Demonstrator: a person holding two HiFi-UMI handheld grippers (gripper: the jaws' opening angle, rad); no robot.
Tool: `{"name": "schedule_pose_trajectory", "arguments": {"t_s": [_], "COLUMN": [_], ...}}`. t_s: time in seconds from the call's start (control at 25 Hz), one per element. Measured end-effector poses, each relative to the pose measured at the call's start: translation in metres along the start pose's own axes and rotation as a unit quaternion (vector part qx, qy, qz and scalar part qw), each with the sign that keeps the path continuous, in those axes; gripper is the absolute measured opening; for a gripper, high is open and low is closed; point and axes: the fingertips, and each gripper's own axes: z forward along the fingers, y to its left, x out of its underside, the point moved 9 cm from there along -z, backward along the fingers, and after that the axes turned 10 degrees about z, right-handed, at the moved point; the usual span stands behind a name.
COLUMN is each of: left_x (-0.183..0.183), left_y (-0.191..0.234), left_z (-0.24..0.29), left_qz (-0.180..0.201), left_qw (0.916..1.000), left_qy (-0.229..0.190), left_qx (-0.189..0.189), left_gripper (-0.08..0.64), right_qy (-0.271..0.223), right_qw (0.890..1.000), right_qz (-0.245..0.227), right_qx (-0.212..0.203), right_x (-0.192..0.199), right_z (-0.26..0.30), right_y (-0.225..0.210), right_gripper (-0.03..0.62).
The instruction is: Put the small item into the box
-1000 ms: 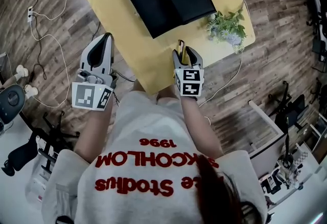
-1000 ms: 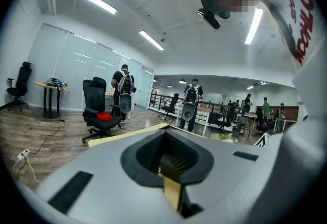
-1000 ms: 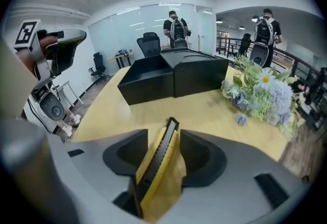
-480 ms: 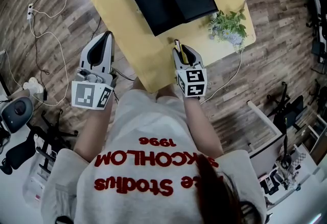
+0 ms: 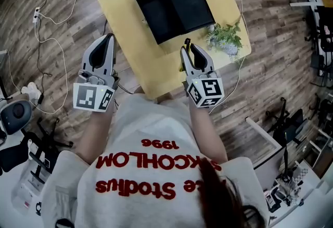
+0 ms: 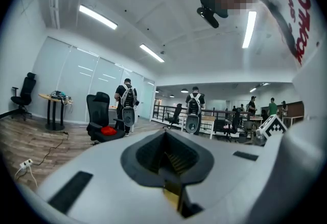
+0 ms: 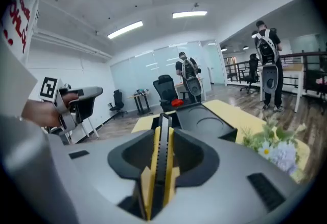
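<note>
The right gripper [image 5: 186, 46] is pinching the small item [image 7: 163, 152] near the box [image 5: 177, 5], while the left gripper [image 5: 109, 37] is hovering well apart from it, jaws pressed together.

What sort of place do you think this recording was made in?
Probably an open-plan office or lab: office chairs, glass partition walls, and other people wearing backpack rigs.

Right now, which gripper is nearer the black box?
Right. The right gripper is over the table, just short of the black box; the left gripper hangs beside the table, farther off.
</note>
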Motion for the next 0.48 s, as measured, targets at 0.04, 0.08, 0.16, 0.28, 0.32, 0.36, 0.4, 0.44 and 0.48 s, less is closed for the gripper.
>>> {"name": "schedule_pose_trajectory", "arguments": {"t_s": [0.04, 0.08, 0.16, 0.28, 0.32, 0.36, 0.4, 0.44, 0.48], "left_x": [-0.003, -0.006, -0.013, -0.023, -0.027, -0.030, -0.033, -0.036, -0.039], "left_y": [0.001, 0.002, 0.003, 0.002, 0.001, 0.001, 0.000, -0.001, -0.001], "left_z": [0.000, 0.000, 0.000, 0.000, 0.001, 0.001, 0.001, 0.001, 0.001], "left_qz": [0.002, 0.005, 0.008, 0.013, 0.014, 0.016, 0.018, 0.020, 0.021], "left_qw": [1.0000, 0.9999, 0.9996, 0.9988, 0.9984, 0.9980, 0.9976, 0.9972, 0.9968], "left_qy": [-0.006, -0.012, -0.025, -0.044, -0.050, -0.056, -0.061, -0.066, -0.071], "left_qx": [-0.002, -0.005, -0.012, -0.019, -0.021, -0.022, -0.024, -0.027, -0.030], "left_gripper": [0.006, 0.006, 0.006, 0.006, 0.006, 0.006, 0.006, 0.006, 0.006], "right_qy": [-0.017, -0.033, -0.062, -0.099, -0.110, -0.120, -0.129, -0.136, -0.144], "right_qw": [1.000, 0.999, 0.998, 0.994, 0.993, 0.991, 0.989, 0.987, 0.986], "right_qz": [-0.001, -0.004, -0.017, -0.039, -0.046, -0.055, -0.066, -0.078, -0.088], "right_qx": [-0.003, -0.005, -0.010, -0.015, -0.016, -0.017, -0.017, -0.016, -0.014], "right_x": [-0.011, -0.022, -0.042, -0.068, -0.076, -0.083, -0.089, -0.096, -0.102], "right_z": [-0.002, -0.003, -0.007, -0.016, -0.018, -0.021, -0.024, -0.028, -0.031], "right_y": [0.001, 0.002, 0.005, 0.009, 0.010, 0.011, 0.012, 0.013, 0.013], "right_gripper": [0.118, 0.118, 0.118, 0.118, 0.118, 0.118, 0.118, 0.118, 0.118]}}
